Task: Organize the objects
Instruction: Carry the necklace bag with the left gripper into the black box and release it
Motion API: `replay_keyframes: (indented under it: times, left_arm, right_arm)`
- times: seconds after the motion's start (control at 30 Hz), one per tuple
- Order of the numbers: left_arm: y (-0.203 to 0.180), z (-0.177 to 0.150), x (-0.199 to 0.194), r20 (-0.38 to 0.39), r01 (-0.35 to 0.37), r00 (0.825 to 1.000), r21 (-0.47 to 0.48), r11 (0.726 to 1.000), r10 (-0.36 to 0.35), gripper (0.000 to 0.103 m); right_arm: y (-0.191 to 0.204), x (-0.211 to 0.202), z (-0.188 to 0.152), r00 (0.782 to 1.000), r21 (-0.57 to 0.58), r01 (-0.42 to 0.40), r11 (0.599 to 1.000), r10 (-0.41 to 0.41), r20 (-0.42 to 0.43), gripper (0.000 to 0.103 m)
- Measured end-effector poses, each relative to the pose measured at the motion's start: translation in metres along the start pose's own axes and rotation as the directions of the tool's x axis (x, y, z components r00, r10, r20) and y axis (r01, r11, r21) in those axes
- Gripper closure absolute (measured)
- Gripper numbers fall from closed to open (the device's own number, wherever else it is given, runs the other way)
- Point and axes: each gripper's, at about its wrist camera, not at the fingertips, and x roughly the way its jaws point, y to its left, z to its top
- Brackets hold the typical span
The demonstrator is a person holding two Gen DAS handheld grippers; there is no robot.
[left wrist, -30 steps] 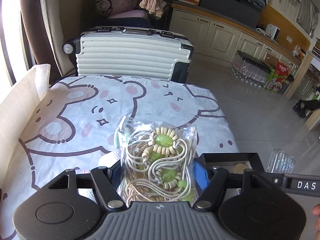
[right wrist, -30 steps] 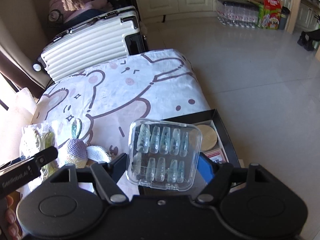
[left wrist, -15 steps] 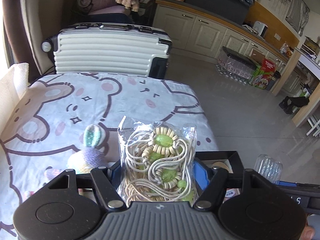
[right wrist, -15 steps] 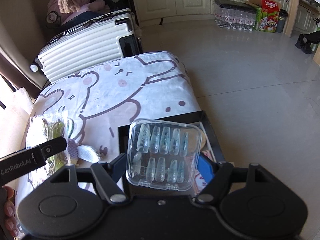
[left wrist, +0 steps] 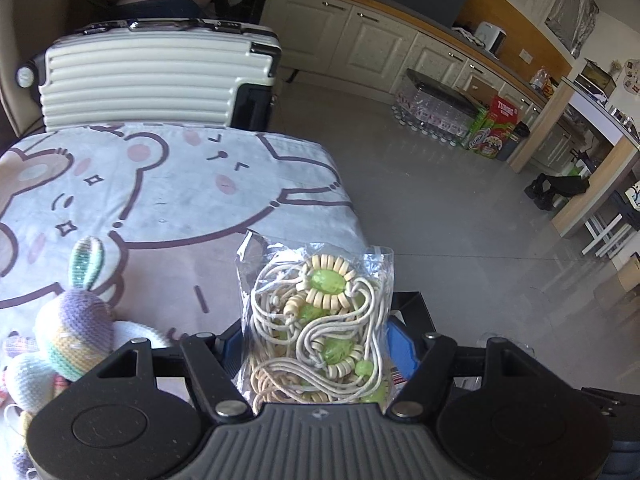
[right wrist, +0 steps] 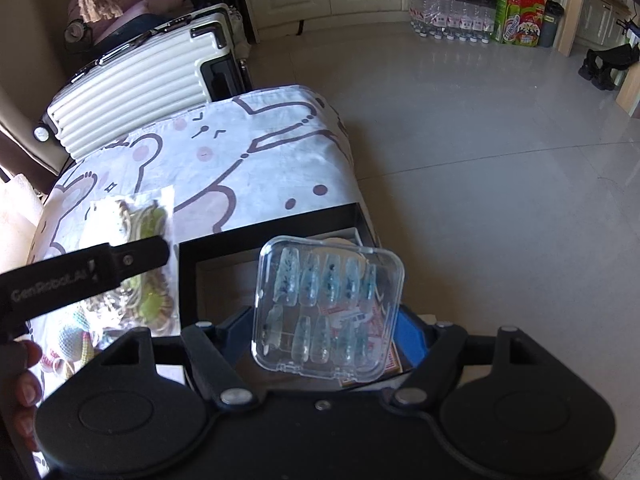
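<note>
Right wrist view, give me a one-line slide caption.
Right gripper holds a clear nail case above the black box on the bear-print cloth.

Grey tiled floor [left wrist: 460, 184], glossy with daylight. Cream cabinets [left wrist: 360, 36] under a dark counter line the far wall. A ribbed white suitcase [left wrist: 140, 80] stands behind the bear-print bedcover [left wrist: 180, 184]. Bottled-water packs [right wrist: 452, 20] sit beside a colourful carton [right wrist: 520, 12].
</note>
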Motion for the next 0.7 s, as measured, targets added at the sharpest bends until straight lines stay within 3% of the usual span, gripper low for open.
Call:
replay_keyframes:
  times: [0.23,0.4,0.6,0.7]
  left_arm:
    - [-0.008,0.001,0.035,-0.054,0.024,0.998,-0.031,0.999,-0.025,0.033]
    - [-0.019,0.003,0.054,-0.114,0.098,0.99,0.106,0.99,-0.086,0.033]
    - [-0.031,-0.002,0.079,-0.178,0.123,0.982,0.326,0.937,-0.067,0.033]
    - [-0.035,-0.007,0.088,-0.199,0.14,0.979,0.46,0.877,-0.052,0.033]
  right_arm:
    - [-0.009,0.016,0.003,1.0,-0.017,0.005,1.0,-0.005,-0.03,0.028]
    - [-0.021,0.024,0.005,0.999,-0.014,0.016,1.0,-0.016,-0.043,0.028]
    - [-0.033,0.034,0.007,0.998,-0.002,0.026,1.0,-0.026,-0.064,0.028]
    - [-0.034,0.039,0.007,0.997,-0.008,0.036,0.999,-0.037,-0.075,0.028]
